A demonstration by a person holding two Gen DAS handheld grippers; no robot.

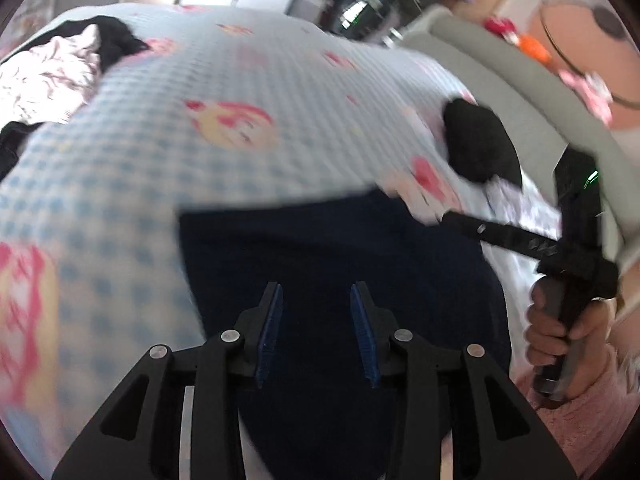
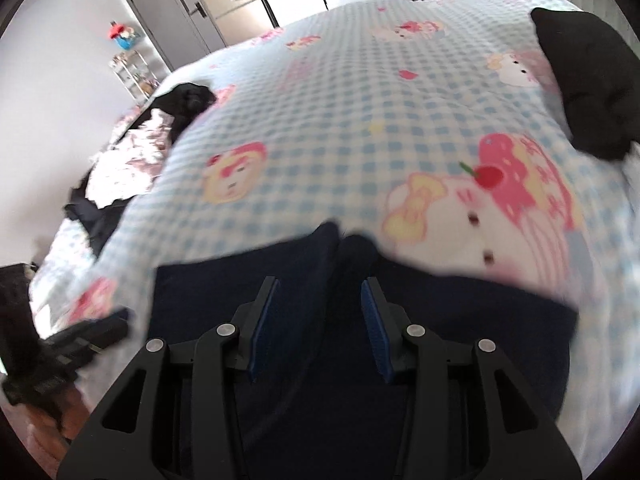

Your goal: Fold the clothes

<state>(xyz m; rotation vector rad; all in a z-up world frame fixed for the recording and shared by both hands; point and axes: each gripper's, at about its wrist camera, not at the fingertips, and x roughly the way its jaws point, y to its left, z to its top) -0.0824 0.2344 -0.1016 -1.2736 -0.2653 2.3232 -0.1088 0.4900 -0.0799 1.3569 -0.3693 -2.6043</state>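
Note:
A dark navy garment (image 1: 340, 248) lies flat on the blue checked bedspread (image 1: 240, 80), right under both grippers; it also shows in the right wrist view (image 2: 280, 280). My left gripper (image 1: 316, 296) is open and empty, hovering just above the navy cloth. My right gripper (image 2: 318, 292) is open and empty over the same garment. The right gripper and the hand holding it show at the right of the left wrist view (image 1: 568, 276). The left gripper shows blurred at the lower left of the right wrist view (image 2: 60, 352).
A pile of black and pink-white clothes (image 1: 60, 68) lies at the far left of the bed, also in the right wrist view (image 2: 132, 152). A folded black item (image 1: 480, 144) sits at the right edge (image 2: 592, 80). A grey headboard (image 1: 500, 80) runs along the right. Doors (image 2: 180, 12) stand beyond the bed.

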